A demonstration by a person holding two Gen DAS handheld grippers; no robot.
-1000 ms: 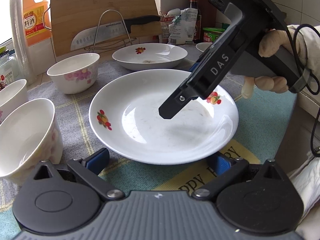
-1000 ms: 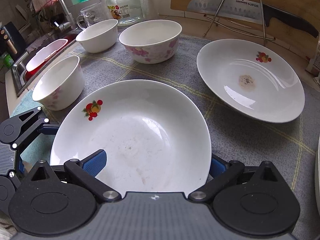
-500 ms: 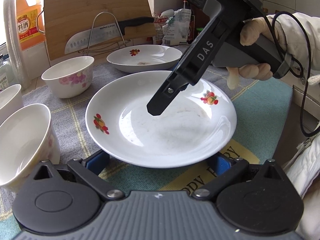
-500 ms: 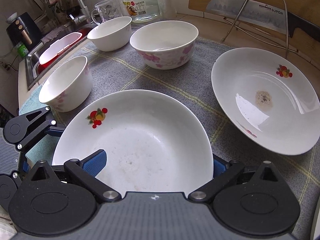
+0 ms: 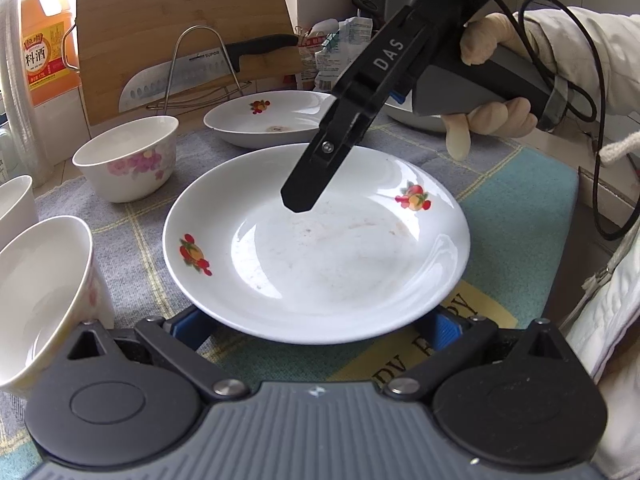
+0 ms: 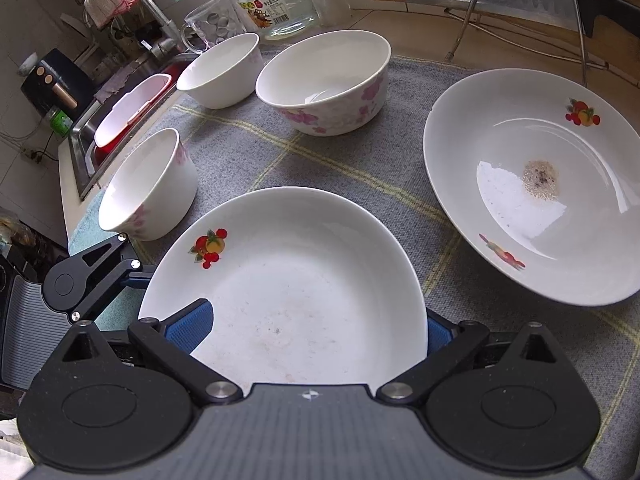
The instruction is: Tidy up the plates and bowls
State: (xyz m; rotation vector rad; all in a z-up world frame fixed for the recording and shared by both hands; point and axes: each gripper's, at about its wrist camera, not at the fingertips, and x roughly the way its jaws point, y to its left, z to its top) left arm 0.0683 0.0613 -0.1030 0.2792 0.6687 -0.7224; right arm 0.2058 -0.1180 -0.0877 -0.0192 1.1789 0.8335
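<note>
Both pairs of fingers are spread wide. The left gripper [image 5: 316, 328] straddles the near rim of the plate [image 5: 320, 256]; the right gripper [image 6: 308, 330] reaches over the plate's opposite rim. The plate sits on a grey cloth [image 6: 344, 160] over the worktop. Beyond it lies a second plate [image 6: 536, 184], and three bowls [image 6: 324, 80] stand nearby.

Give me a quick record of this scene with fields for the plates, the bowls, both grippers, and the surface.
near plate: white plate with fruit prints, faint smears inside
far plate: second plate with a speckled stain at its centre
bowls: three floral bowls, one at
left gripper: left gripper open, fingers either side of the near plate's rim
right gripper: right gripper open, one finger over the near plate
surface: grey checked mat
</note>
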